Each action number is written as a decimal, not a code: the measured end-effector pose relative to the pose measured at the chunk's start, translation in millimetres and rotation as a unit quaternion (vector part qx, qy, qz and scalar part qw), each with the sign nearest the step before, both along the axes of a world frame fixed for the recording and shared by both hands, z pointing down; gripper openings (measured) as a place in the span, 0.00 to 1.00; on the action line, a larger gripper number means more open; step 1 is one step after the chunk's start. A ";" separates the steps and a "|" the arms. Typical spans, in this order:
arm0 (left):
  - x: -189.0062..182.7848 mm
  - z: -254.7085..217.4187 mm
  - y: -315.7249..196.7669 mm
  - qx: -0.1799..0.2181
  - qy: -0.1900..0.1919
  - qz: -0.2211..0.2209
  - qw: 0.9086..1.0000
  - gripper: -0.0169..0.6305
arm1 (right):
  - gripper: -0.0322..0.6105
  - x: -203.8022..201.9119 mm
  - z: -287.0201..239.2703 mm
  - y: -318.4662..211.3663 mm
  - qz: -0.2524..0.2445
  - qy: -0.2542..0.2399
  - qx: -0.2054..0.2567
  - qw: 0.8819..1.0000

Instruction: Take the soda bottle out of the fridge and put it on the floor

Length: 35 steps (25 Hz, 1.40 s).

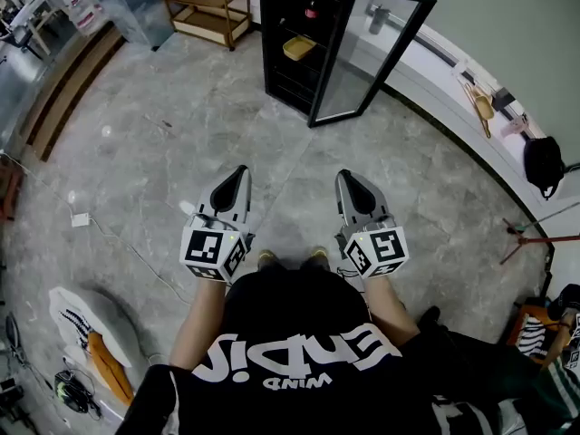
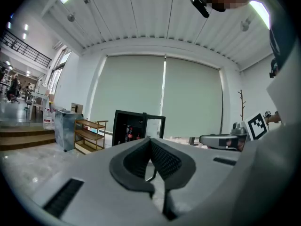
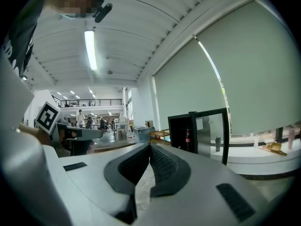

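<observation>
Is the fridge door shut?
No, the fridge has its glass door swung wide open to the side.

Black fridge (image 1: 288,80), grey veined floor (image 1: 181,143), brown shelf (image 1: 205,25)

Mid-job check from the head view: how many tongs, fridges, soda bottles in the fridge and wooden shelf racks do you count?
tongs: 2, the left tongs and the right tongs, both shut and empty
fridge: 1, door open
soda bottle: 1 visible inside, on an upper shelf
wooden shelf rack: 1
Total: 5
</observation>
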<state>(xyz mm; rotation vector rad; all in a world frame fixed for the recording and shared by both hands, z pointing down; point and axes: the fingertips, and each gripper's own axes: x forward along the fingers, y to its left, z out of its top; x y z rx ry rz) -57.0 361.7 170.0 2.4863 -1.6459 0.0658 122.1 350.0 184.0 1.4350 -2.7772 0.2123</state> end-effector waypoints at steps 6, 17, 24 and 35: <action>-15.7 8.9 -4.4 -0.005 0.010 0.021 1.000 0.04 | 0.09 -9.5 13.4 5.4 0.032 0.012 0.013 0.999; -6.1 17.8 -64.5 0.003 0.008 0.068 0.998 0.04 | 0.09 1.3 24.4 -49.9 0.084 -0.001 0.003 0.996; 3.8 19.3 -140.1 0.002 0.012 0.086 0.996 0.04 | 0.09 -3.0 26.1 -125.0 0.080 -0.006 0.003 0.997; 29.8 8.2 -308.1 -0.012 -0.002 0.095 0.995 0.04 | 0.09 5.2 11.6 -291.9 0.034 0.005 -0.010 0.999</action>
